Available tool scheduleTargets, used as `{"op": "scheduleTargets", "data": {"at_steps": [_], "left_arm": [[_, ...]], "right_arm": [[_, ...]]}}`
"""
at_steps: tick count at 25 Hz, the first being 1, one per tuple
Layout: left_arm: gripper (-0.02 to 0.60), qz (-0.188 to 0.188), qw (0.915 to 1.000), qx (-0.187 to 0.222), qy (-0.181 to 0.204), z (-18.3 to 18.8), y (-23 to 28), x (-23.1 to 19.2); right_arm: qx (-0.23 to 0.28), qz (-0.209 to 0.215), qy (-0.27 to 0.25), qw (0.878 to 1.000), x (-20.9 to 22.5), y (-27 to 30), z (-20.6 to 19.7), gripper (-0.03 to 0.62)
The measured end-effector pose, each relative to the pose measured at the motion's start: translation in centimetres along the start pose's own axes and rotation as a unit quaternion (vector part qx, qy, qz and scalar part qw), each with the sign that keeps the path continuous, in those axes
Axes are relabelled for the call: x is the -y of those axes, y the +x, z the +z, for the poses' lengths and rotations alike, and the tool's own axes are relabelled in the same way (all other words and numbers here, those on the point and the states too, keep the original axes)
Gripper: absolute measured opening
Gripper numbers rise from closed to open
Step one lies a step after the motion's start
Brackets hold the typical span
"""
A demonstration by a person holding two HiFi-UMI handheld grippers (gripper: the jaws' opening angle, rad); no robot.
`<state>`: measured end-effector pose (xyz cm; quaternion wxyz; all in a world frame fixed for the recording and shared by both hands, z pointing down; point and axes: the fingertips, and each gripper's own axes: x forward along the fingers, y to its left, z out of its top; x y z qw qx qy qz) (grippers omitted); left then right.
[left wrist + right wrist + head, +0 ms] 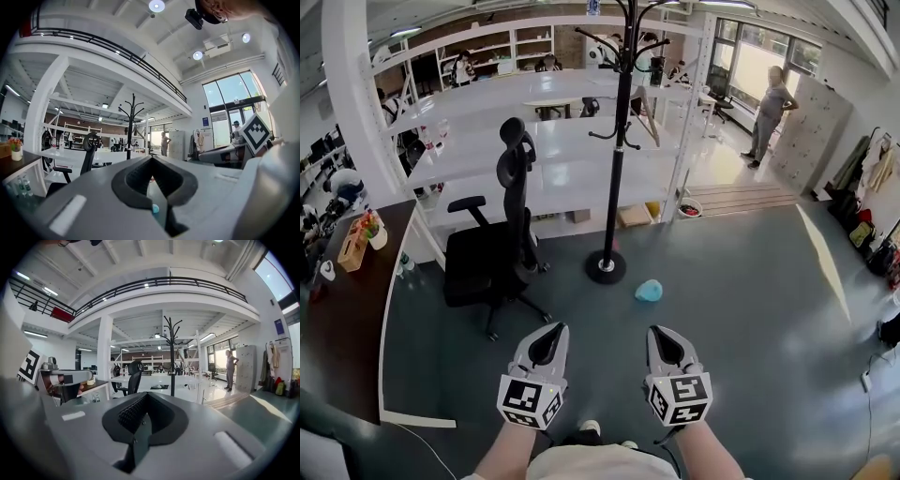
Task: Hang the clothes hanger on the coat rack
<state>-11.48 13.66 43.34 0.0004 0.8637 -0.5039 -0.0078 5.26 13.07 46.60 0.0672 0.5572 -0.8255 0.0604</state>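
A tall black coat rack (618,141) stands on the grey floor ahead, its round base (607,267) about a step beyond my grippers. It also shows in the left gripper view as the coat rack (131,123) and in the right gripper view as the coat rack (172,357). A small light-blue object (649,292) lies on the floor just right of the base; I cannot tell what it is. My left gripper (555,330) and right gripper (658,331) are held side by side low in the head view, both shut and holding nothing. No clothes hanger is clearly visible.
A black office chair (500,253) stands left of the rack. White shelving and tables (534,141) lie behind it. A wooden desk (342,300) runs along the left. A person (769,112) stands far right near lockers. Bags and clothes (867,197) are at the right edge.
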Motion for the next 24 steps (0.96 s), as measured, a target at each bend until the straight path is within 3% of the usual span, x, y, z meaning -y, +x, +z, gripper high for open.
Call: {"op": "scheduleTargets", "data": {"at_steps": [24], "left_arm": [[0.0,-0.002,1.0,0.008,0.005,1.0,0.3,1.6]], "right_arm": [[0.0,-0.01,-0.004,1.0,1.1,-1.1,0.2,0.025]]}}
